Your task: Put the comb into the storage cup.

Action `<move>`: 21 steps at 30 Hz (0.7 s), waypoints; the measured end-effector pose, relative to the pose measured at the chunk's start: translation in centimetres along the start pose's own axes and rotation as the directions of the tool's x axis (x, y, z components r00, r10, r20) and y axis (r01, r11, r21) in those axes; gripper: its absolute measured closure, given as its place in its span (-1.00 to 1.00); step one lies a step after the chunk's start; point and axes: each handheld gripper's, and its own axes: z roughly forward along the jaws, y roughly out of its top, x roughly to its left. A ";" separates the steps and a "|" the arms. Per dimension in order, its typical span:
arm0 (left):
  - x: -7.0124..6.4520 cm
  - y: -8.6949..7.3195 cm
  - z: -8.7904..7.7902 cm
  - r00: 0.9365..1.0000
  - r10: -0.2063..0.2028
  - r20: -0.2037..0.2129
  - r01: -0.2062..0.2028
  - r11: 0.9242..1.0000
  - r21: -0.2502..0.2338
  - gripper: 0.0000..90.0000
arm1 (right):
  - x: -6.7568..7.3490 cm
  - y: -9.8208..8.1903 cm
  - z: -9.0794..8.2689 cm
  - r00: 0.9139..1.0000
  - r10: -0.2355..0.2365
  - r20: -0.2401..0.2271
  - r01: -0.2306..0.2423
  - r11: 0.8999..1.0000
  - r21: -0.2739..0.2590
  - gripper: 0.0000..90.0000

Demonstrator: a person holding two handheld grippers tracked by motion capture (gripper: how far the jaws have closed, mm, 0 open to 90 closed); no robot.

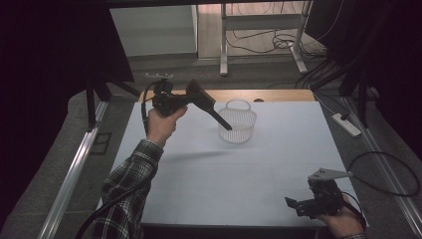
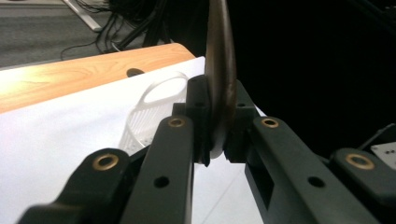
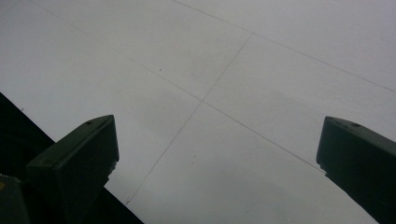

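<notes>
- My left gripper (image 1: 195,94) has its fingers clamped on a dark flat tool (image 1: 211,110), and my right gripper (image 1: 298,204) has its fingers spread with nothing between them.
- In the high view, my left hand (image 1: 161,122) holds the tool above the far half of the white table sheet (image 1: 224,184). Its thin end slants down over the rim of the clear basket (image 1: 238,124); I cannot tell whether it touches the mesh. My right gripper sits low at the near right corner, my right hand (image 1: 343,221) cut off by the bottom edge. The room behind is dark and hard to read.
- In the left gripper view, the pads (image 2: 198,112) press both faces of the tool (image 2: 219,70), seen edge-on as a thin brown blade cut off at the top. The basket (image 2: 149,116) lies behind, half hidden by my jaw.
- In the right gripper view, the two fingertips (image 3: 74,163) stand far apart over bare white sheet (image 3: 210,70) with faint seams; the right one is cut by the frame.
</notes>
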 end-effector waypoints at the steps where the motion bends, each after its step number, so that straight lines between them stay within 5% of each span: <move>1: 0.1 0.1 0.1 1.000 0.000 -0.001 0.000 1.000 0.001 0.84 | 0.0 0.0 0.0 1.000 0.000 0.000 0.000 1.000 0.000 -1.00; 21: 1.1 1.2 2.1 0.998 -0.018 -0.061 0.015 0.999 -0.042 0.85 | 0.0 0.0 0.1 1.000 -0.002 -0.005 0.002 1.000 0.012 -1.00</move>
